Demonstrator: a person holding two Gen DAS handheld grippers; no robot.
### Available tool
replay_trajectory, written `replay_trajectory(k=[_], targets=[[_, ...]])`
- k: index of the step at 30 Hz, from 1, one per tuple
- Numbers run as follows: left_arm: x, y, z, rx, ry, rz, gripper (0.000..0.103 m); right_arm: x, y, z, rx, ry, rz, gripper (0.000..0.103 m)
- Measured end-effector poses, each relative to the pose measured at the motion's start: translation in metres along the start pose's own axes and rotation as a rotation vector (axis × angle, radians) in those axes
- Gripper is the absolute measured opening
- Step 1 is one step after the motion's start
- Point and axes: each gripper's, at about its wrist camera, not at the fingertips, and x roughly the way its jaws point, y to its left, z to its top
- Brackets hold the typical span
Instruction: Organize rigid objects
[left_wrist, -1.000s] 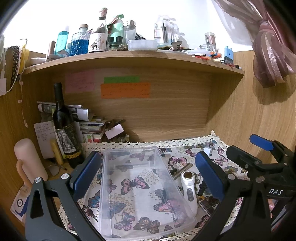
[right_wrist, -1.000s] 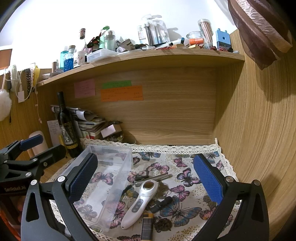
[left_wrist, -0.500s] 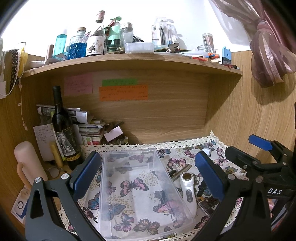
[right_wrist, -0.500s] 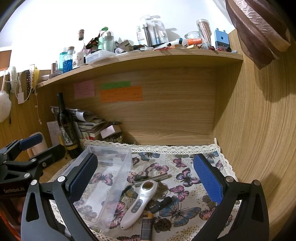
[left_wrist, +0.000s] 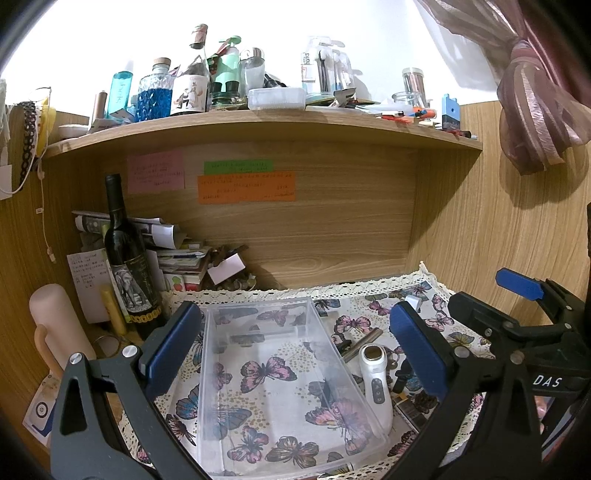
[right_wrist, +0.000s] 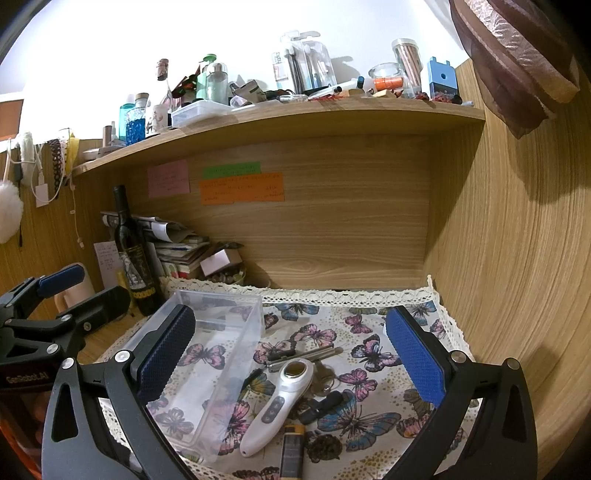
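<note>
A clear empty plastic box (left_wrist: 280, 373) lies on the butterfly cloth (right_wrist: 369, 354); it also shows in the right wrist view (right_wrist: 207, 369). Right of it lie a white handheld device (right_wrist: 280, 402), a metal tool (right_wrist: 306, 356), a black key fob (right_wrist: 321, 404) and a yellow-black lighter (right_wrist: 291, 450). The device also shows in the left wrist view (left_wrist: 376, 384). My left gripper (left_wrist: 295, 354) is open above the box. My right gripper (right_wrist: 291, 358) is open above the small objects. Both are empty.
A dark wine bottle (left_wrist: 129, 258) and a paper stack (left_wrist: 177, 258) stand at the back left. A pink cylinder (left_wrist: 59, 332) is at the far left. The shelf above (left_wrist: 258, 122) carries bottles and jars. Wooden walls close in the back and right.
Both views have shifted only slightly; the left gripper has risen a little. Nothing on the cloth has moved.
</note>
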Motion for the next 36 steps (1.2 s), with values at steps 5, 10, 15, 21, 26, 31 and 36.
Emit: replay_trajectory(k=[5, 10, 15, 21, 26, 31, 36], targets=[[0.0, -0.001, 0.0, 0.001, 0.002, -0.007, 0.103, -0.001, -0.001, 0.0, 0.002, -0.002, 0.0, 0.103], [0.0, -0.002, 0.0, 0.001, 0.001, -0.007, 0.103, -0.001, -0.001, 0.0, 0.003, -0.002, 0.0, 0.103], [0.0, -0.002, 0.0, 0.0, 0.003, -0.007, 0.103, -0.001, -0.001, 0.0, 0.002, -0.002, 0.0, 0.103], [0.003, -0.001, 0.0, -0.01, 0.016, -0.024, 0.103, 0.001, 0.0, 0.0, -0.002, 0.004, 0.004, 0.103], [0.009, 0.01, -0.001, -0.036, 0.04, -0.016, 0.096, 0.008, 0.001, -0.001, -0.007, 0.021, 0.007, 0.103], [0.022, 0.028, -0.007, -0.051, 0.095, 0.017, 0.082, 0.022, -0.004, -0.004, 0.013, 0.081, 0.033, 0.09], [0.04, 0.057, -0.016, -0.072, 0.178, 0.066, 0.065, 0.041, -0.018, -0.008, 0.049, 0.161, 0.059, 0.067]])
